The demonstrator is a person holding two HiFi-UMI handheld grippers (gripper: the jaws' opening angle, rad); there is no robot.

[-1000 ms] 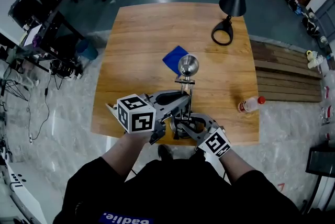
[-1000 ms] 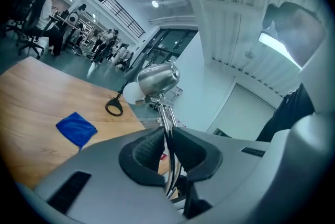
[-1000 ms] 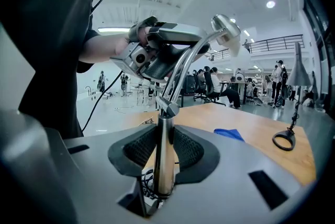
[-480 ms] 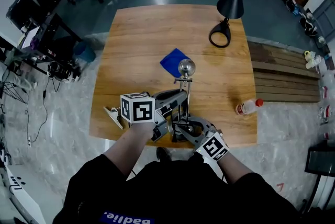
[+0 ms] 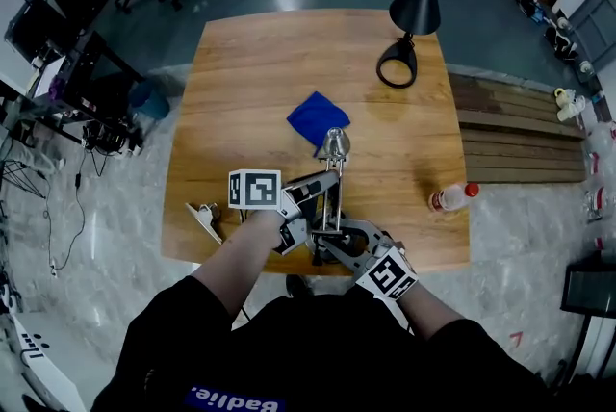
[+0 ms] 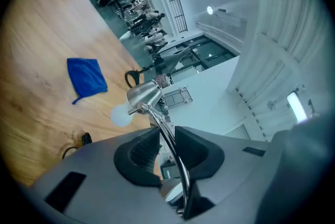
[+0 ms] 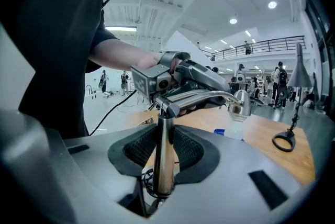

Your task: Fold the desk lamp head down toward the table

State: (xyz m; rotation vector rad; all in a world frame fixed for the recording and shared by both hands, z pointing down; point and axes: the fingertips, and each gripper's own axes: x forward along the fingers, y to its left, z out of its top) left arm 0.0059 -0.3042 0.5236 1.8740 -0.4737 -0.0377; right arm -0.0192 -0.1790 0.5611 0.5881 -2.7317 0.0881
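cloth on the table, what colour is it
Plain blue. The cloth shows best in the left gripper view.

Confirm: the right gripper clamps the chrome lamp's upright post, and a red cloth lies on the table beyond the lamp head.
The cloth is blue, not red; the head view shows it. The right gripper does clamp the upright post, and the cloth lies on the table beyond the lamp head.
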